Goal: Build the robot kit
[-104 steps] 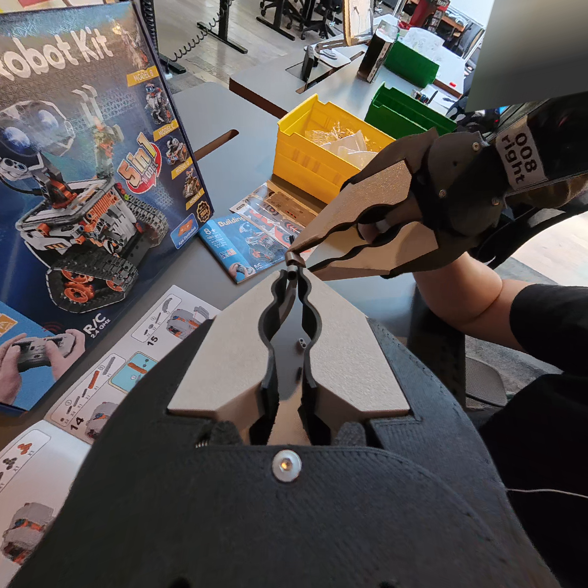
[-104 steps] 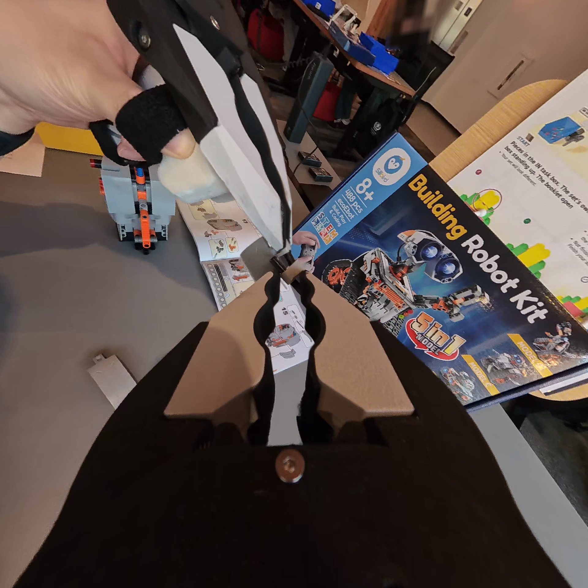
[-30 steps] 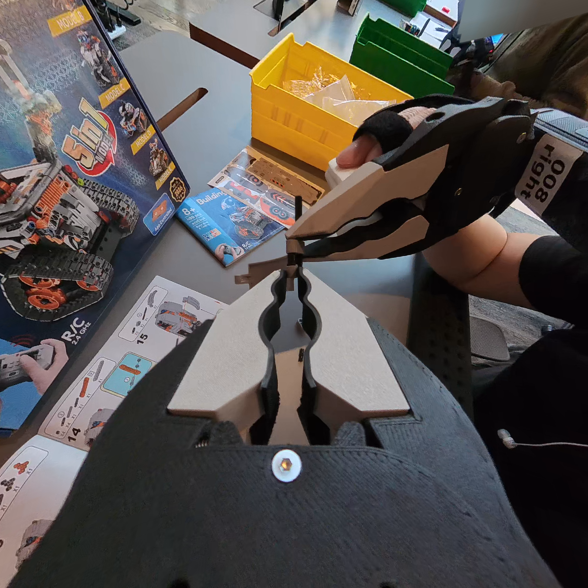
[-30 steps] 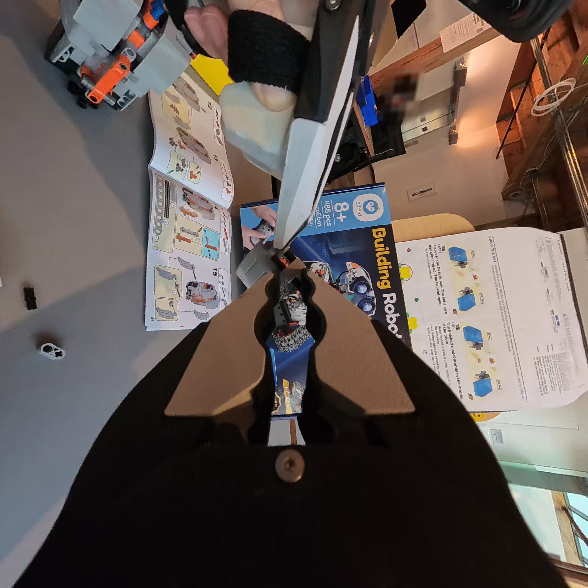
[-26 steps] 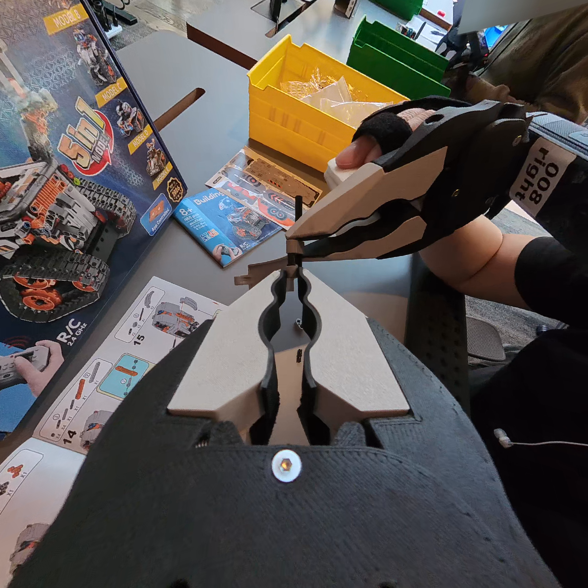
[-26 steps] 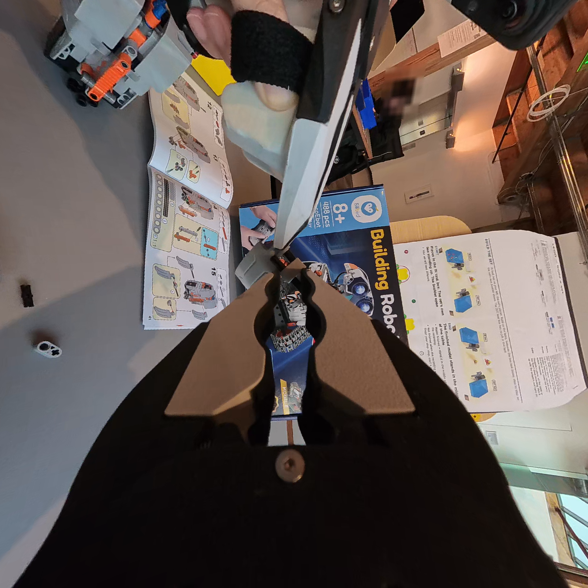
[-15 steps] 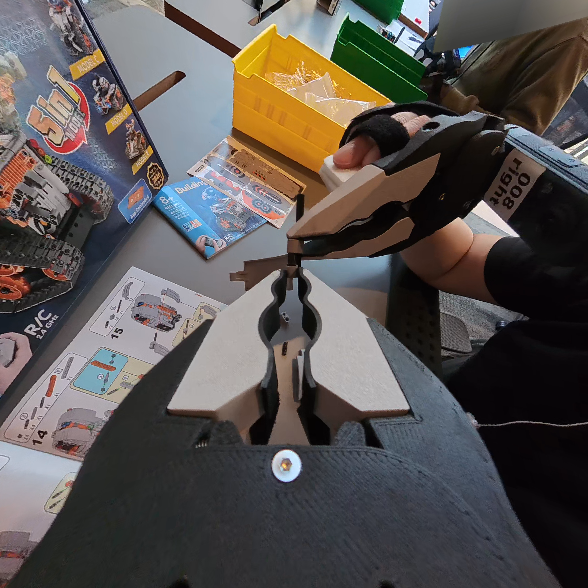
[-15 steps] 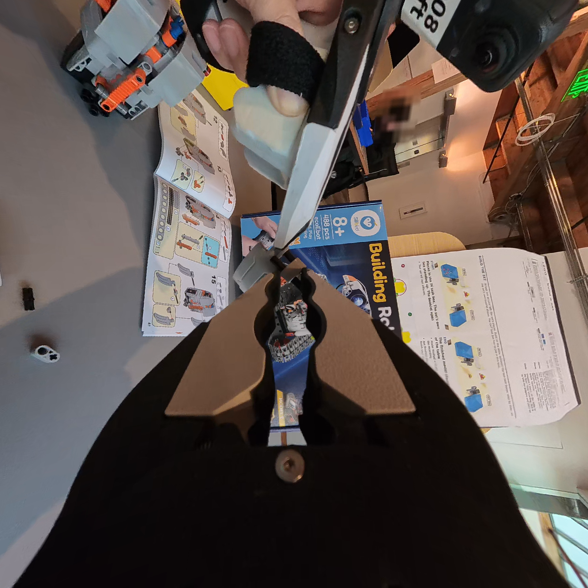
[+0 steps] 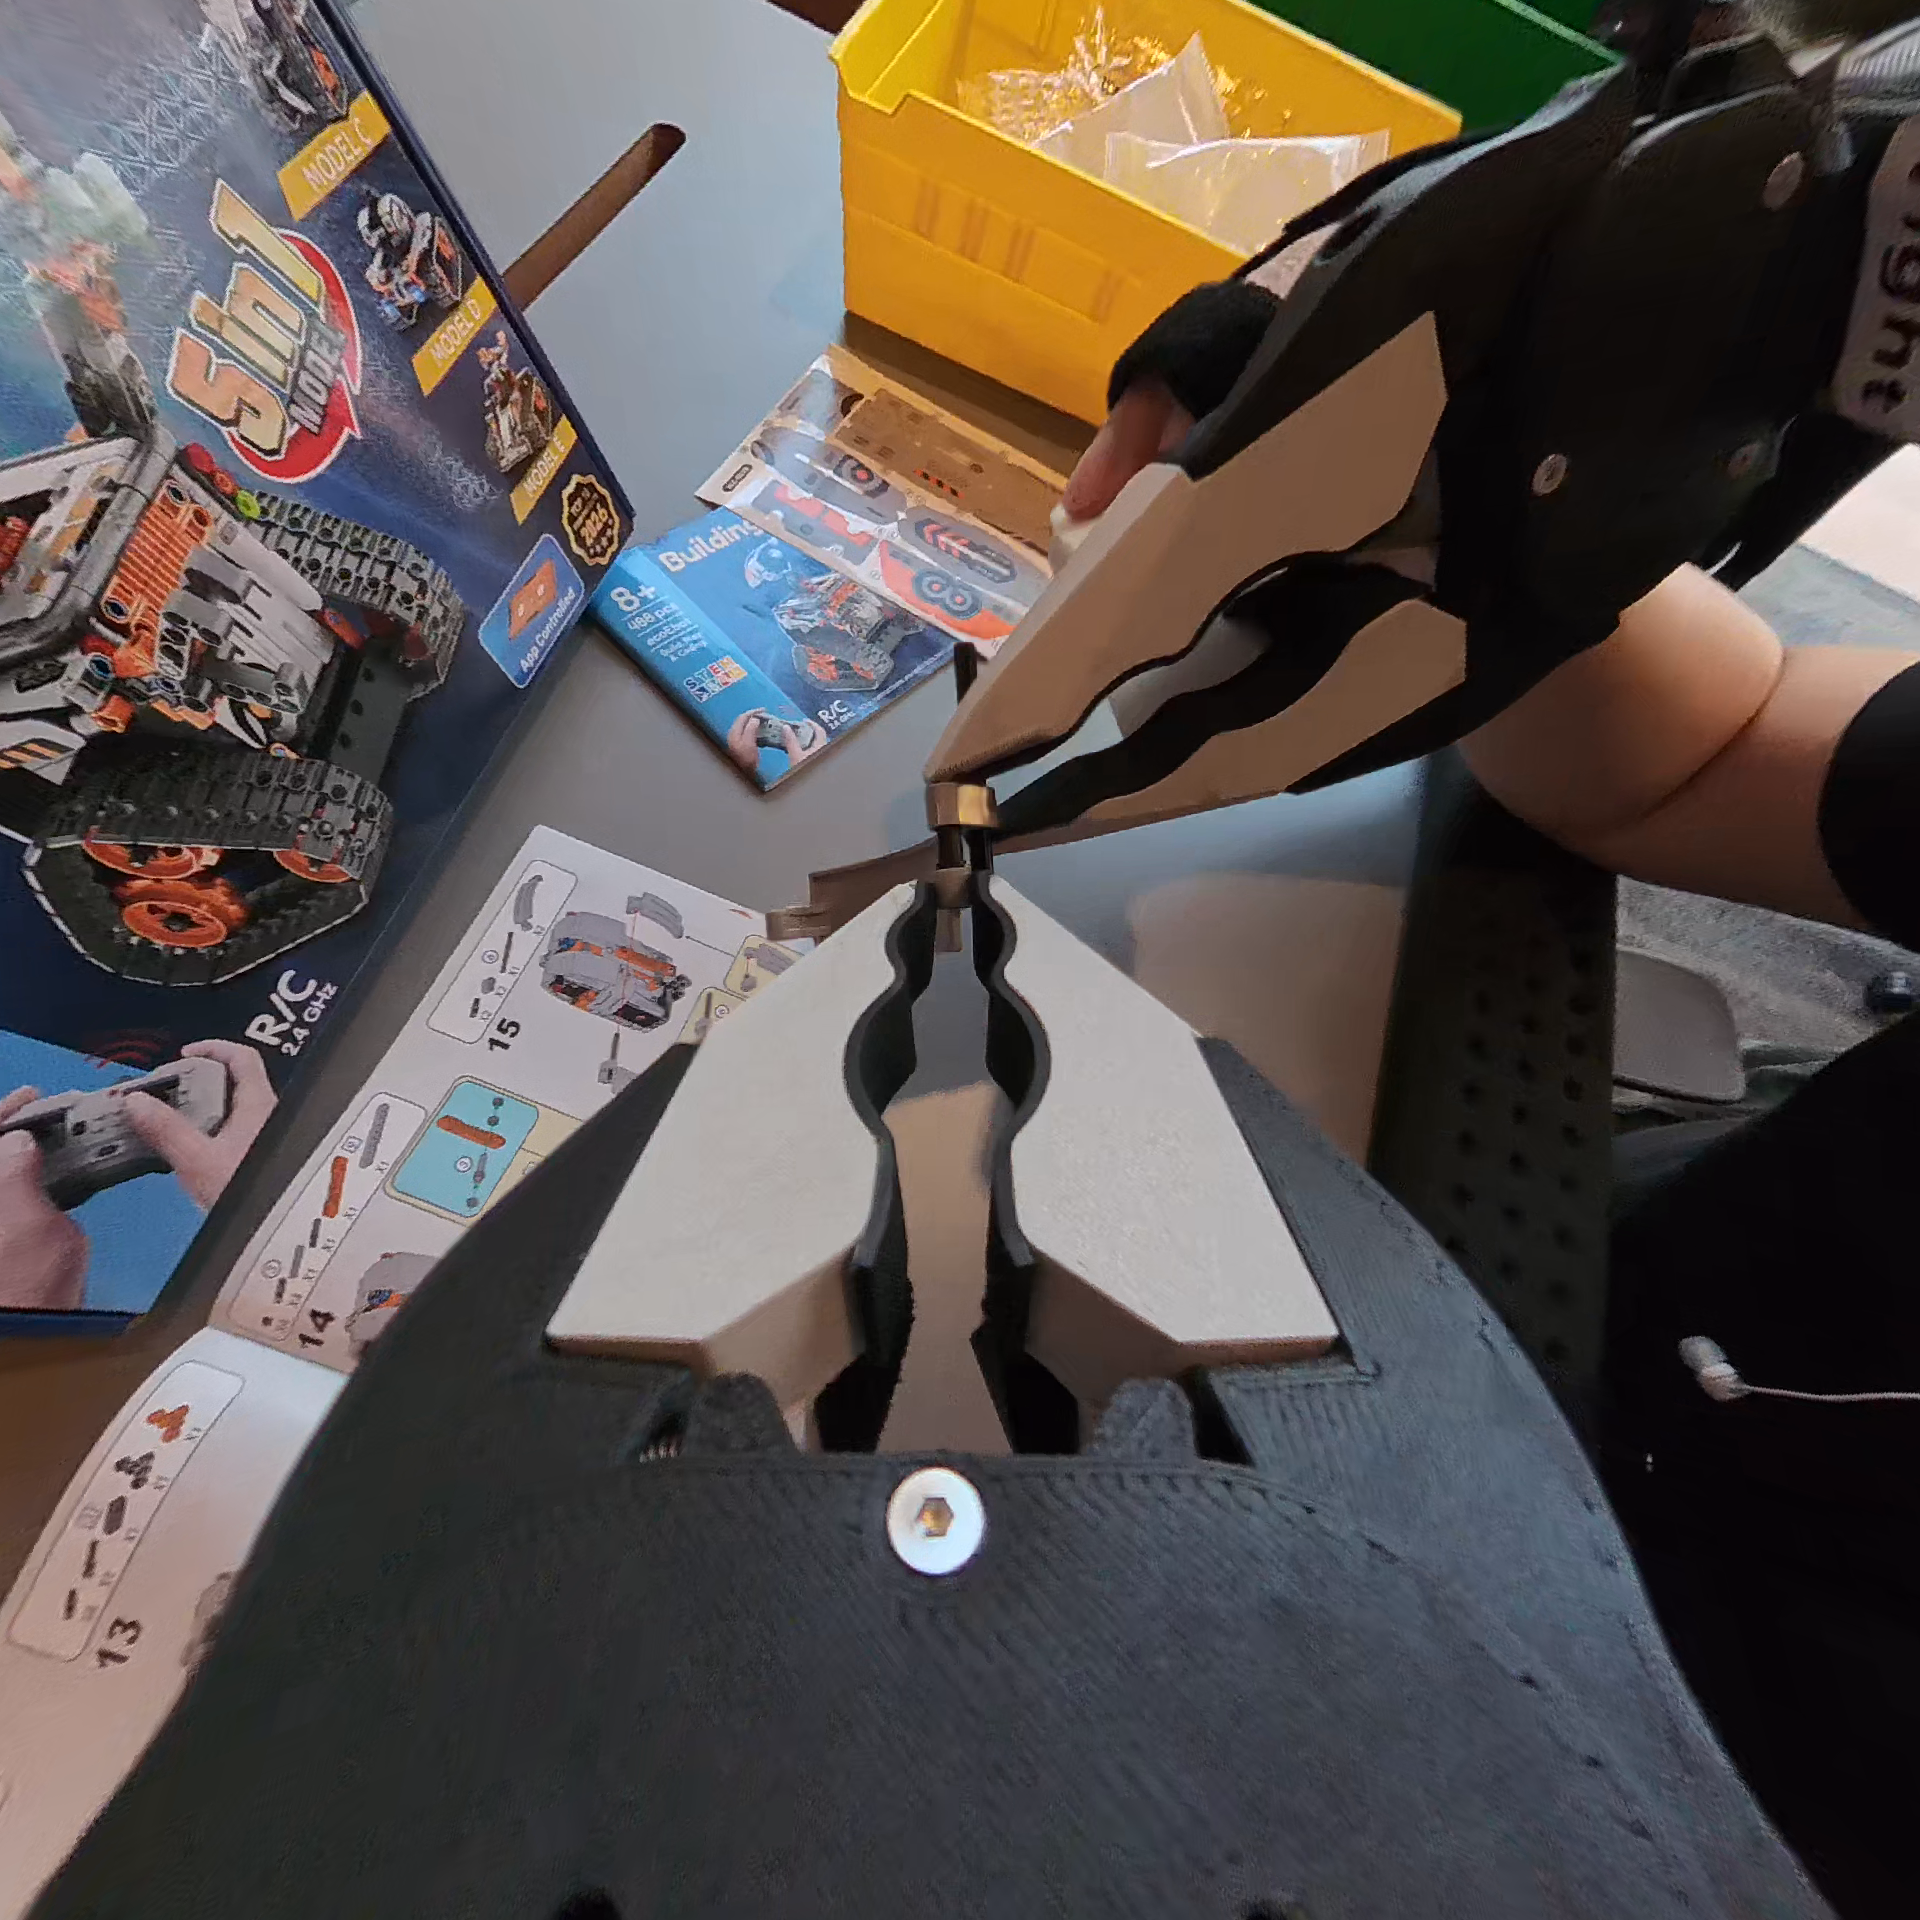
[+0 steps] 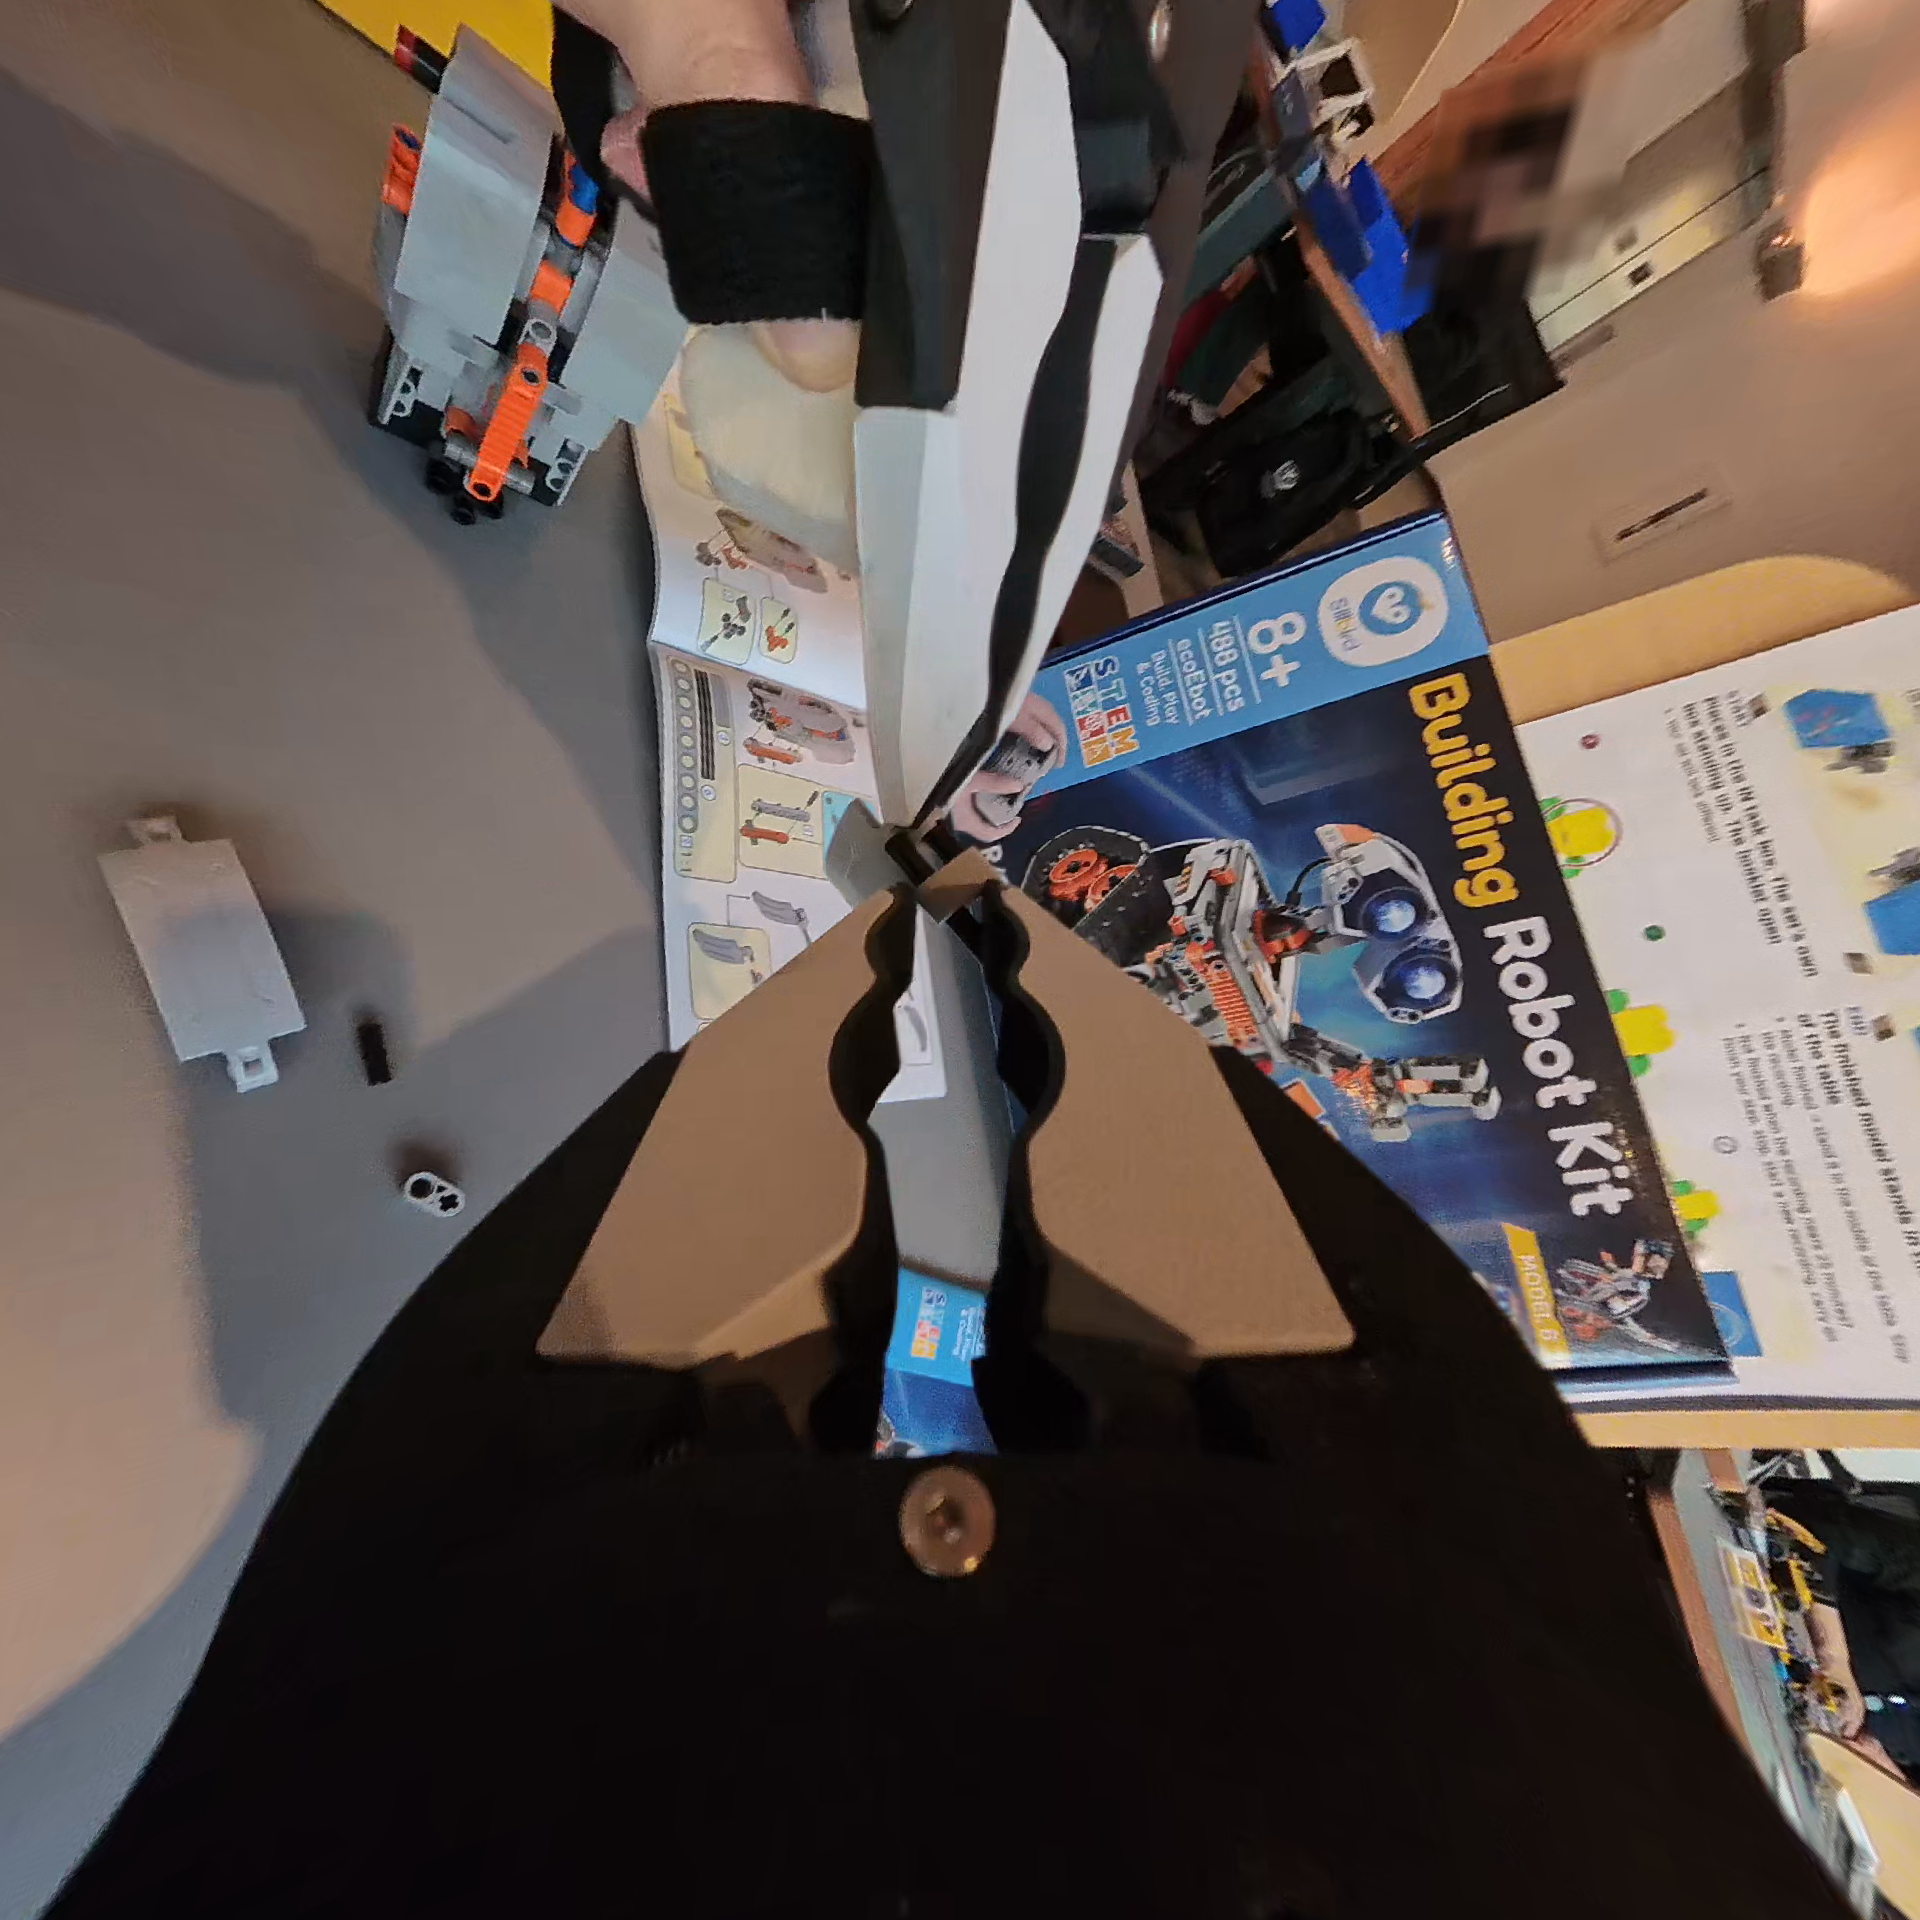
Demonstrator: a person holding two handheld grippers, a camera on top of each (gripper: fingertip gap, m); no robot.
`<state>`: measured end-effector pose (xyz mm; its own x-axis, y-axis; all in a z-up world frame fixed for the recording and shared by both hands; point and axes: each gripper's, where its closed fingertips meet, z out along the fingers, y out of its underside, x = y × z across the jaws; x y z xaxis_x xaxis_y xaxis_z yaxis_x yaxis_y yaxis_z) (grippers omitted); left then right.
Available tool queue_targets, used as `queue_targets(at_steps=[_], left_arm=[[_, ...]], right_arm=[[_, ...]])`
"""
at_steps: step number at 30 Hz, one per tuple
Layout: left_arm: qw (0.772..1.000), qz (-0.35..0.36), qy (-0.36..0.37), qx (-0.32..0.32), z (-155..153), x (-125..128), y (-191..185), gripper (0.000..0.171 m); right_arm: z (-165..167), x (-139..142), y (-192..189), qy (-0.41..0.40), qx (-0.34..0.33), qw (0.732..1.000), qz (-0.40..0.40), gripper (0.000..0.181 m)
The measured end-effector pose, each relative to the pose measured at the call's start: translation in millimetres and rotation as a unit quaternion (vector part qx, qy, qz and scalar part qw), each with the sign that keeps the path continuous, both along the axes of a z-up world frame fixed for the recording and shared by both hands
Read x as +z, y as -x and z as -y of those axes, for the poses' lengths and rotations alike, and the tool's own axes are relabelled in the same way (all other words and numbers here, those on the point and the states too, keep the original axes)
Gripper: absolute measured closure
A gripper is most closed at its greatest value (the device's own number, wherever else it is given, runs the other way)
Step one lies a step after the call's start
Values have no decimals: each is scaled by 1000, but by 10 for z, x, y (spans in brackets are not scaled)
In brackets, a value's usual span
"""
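My left gripper (image 9: 951,894) is shut on a flat grey panel piece (image 9: 852,883) that sticks out to the left of its tips. A thin black axle (image 9: 966,686) stands up through the panel. My right gripper (image 9: 961,795) comes in from the right, tip to tip with the left one, shut on a small grey bush (image 9: 961,808) on that axle. In the right wrist view my right gripper (image 10: 940,899) pinches the bush (image 10: 951,894), and the left gripper (image 10: 914,816) comes down from above holding the panel (image 10: 857,852). Both are held above the grey table (image 10: 312,675).
A half-built grey and orange model (image 10: 499,291) stands on the table. A loose grey panel (image 10: 197,945), a black pin (image 10: 372,1049) and a white connector (image 10: 434,1192) lie nearby. There are also an open instruction booklet (image 9: 499,1039), the kit box (image 9: 208,520), a yellow bin (image 9: 987,239), a small booklet (image 9: 758,634) and a sticker sheet (image 9: 894,499). My left and right fingertips are right by each other. Left tips and right tips are each some 15 cm from the white connector (image 10: 434,1192).
Both grippers stay shut and tip to tip. The pair has turned and shifted over the table; the black axle and the panel now show between them, and the loose panel has come into the right wrist view.
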<state>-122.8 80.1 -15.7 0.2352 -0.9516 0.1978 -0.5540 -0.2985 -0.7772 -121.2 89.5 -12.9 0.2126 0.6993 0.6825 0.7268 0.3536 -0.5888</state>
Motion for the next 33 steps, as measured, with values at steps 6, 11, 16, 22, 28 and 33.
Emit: queue_targets(at_steps=[6, 11, 16, 22, 28, 33], left_arm=[[996, -53, -66, -11, -19, -129, -46, 167], [993, -71, -94, -3, -81, -205, -94, 166], [994, -50, -96, 3, -109, -156, -123, 167], [993, -44, -108, 9, -118, -100, -122, 167], [991, -57, -118, 13, -134, -123, -106, 167], [990, -72, -124, 14, -146, -170, -103, 167]], right_arm=[[-2, -139, -59, 54, 0, 998, 10, 171], [-64, -214, -106, 88, -20, 996, 6, 171], [-85, -167, -128, 92, -18, 995, -19, 171], [-85, -106, -121, 92, -16, 995, -41, 171], [-92, -128, -101, 71, -27, 997, -17, 172], [-108, -167, -99, 36, -38, 998, 23, 172]])
